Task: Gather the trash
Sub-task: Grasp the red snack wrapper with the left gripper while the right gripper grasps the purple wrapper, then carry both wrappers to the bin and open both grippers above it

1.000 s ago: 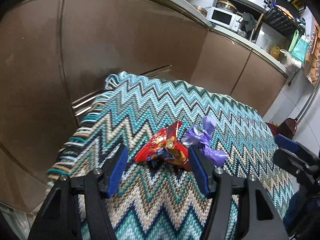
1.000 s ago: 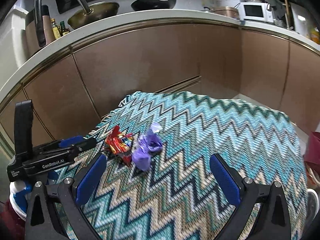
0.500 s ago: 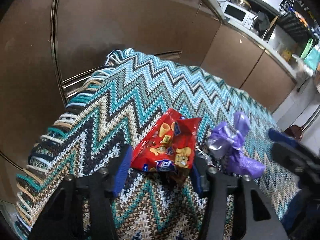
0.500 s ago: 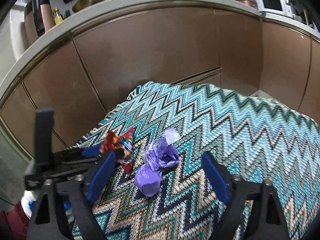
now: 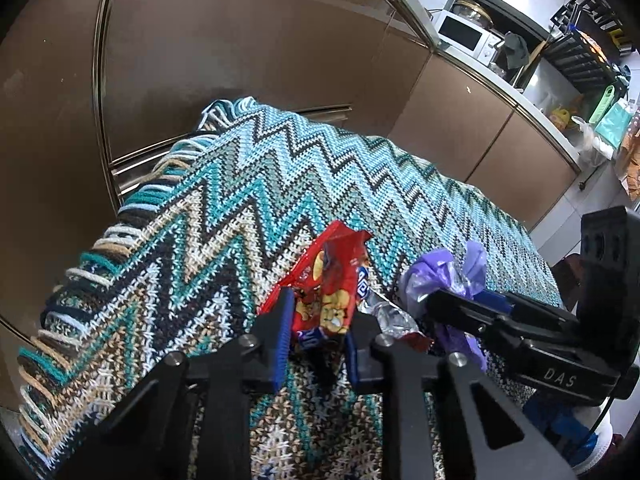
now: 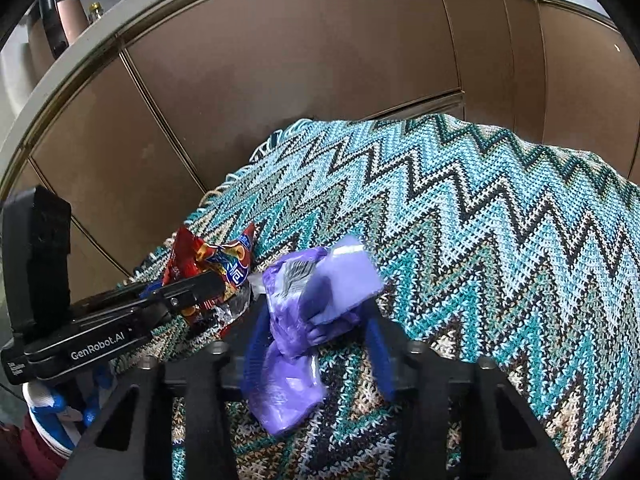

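A red snack wrapper (image 5: 328,280) lies on a zigzag knitted blanket (image 5: 280,168) near its left edge. My left gripper (image 5: 316,340) has the wrapper between its blue pads. Its jaws are closing, and the pads squeeze the wrapper into a narrow upright fold. Right beside it sits a crumpled purple plastic bag (image 6: 320,292). My right gripper (image 6: 316,344) straddles the bag with its jaws closing, and both pads bunch the plastic up. Each gripper shows in the other's view, the two standing close side by side. The wrapper (image 6: 224,260) and the bag (image 5: 440,276) nearly touch.
Brown cabinet fronts (image 6: 280,60) stand just behind the blanket (image 6: 480,220), under a pale counter with a microwave (image 5: 460,34). The blanket's fringed edge (image 5: 132,208) drops off to the left. A white and blue thing (image 6: 48,412) lies low beside the covered surface.
Both grippers came down onto the blanket and narrowed their jaws, the left around the red wrapper and the right around the purple bag. Both items now stand crumpled between the pads.
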Demonstrator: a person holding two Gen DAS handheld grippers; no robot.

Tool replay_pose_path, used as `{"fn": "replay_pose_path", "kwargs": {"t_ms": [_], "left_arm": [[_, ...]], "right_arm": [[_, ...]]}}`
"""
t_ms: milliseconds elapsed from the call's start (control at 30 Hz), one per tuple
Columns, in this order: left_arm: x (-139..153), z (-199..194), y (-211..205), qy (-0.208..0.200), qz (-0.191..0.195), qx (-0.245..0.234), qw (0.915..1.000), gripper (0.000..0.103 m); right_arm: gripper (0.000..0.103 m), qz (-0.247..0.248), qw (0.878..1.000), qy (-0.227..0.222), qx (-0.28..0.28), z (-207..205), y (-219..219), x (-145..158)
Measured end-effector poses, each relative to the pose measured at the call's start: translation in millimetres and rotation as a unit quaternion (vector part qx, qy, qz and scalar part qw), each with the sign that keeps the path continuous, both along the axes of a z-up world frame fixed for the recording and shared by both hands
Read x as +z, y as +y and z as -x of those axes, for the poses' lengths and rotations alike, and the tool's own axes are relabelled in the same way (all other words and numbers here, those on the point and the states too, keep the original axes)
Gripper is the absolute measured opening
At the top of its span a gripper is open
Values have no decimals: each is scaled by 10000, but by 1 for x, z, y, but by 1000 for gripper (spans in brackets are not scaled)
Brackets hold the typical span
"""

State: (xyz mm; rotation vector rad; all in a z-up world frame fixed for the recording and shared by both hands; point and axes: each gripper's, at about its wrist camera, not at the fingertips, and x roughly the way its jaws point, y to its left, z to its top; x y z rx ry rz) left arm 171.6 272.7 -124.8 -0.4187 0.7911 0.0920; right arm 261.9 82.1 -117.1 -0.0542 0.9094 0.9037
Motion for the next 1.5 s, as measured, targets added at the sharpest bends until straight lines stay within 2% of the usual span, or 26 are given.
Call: {"fn": "replay_pose_path", "kwargs": {"t_ms": [67,267,367,633,767,967,1100,1300,1433,1500], "left_arm": [[0,0,0,-4,-2,3,10000,20],[4,1,-2,-60,-81,45,9999,16],[12,6,-9,-140,-250,44,9996,16],[57,35,-45,-507,-349,-295,9977,16],[86,56,-74,-719,-592,-521,9943,16],[111,81,-124,-817,-859,-920,9887,16],[120,92,-160,-830,-900,-1273,9843,16],[126,92,-213,-749,-739,-1724,9794,16],[131,88,-256,-718,-862,-2092,9714,16],[131,84,-284,-669,-946,-2359,9648,16]], "right_arm": [[34,-61,10000,7,-12,1,-2,2],[31,-127,9998,-72,-135,24,-28,20],[31,-185,9993,-110,-305,42,-51,34],[31,-215,9941,-313,-1020,99,-134,71],[31,-280,9895,-374,-1370,124,-173,81],[31,-412,9808,-533,-1832,160,-219,91],[31,-524,9736,-588,-2143,179,-253,94],[31,-661,9592,-778,-2635,202,-308,100],[31,-732,9474,-896,-2983,214,-346,98],[31,-783,9418,-894,-3145,217,-361,94]]}}
